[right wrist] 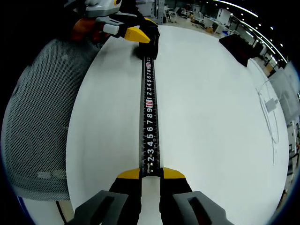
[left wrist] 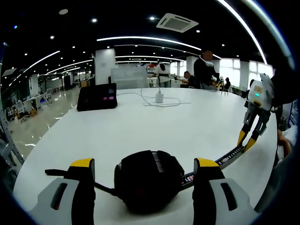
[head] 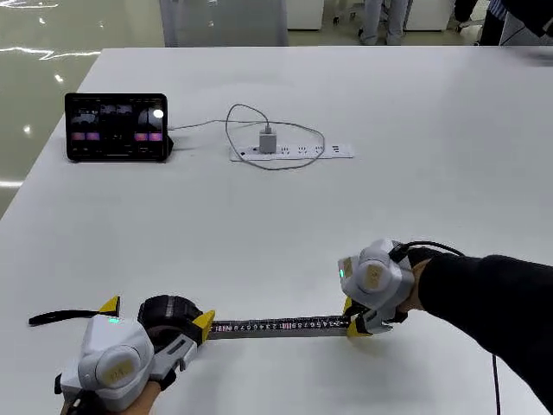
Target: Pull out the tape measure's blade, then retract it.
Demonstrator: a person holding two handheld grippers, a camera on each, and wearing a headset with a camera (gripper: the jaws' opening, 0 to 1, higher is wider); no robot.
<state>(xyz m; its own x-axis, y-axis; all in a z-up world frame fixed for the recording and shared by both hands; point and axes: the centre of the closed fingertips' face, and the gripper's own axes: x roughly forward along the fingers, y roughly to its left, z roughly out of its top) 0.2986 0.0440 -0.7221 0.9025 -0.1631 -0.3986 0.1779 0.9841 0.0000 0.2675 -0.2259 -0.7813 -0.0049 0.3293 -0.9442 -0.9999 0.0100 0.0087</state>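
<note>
Tape measure (head: 170,311) on a white tabletop (head: 389,156) in a strip-lit office: left gripper (left wrist: 144,164) fingers (left wrist: 82,187) spread either side of its case, right gripper (right wrist: 151,174) fingers (right wrist: 174,180) pinching the tip of the drawn-out blade (head: 276,326); tablet (head: 116,127) and power strip (head: 302,151) beyond.

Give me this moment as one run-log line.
left gripper: open, jaws either side of tape measure case | right gripper: shut on blade | blade: extended along table

You're working with a white-and-grey left gripper (left wrist: 144,165) and right gripper (right wrist: 151,173), both wearing yellow tips. Your tape measure (head: 168,311) is showing a black case, its blade (right wrist: 149,117) carrying white numerals on black with a red mark, over a white desk (head: 346,104).
</note>
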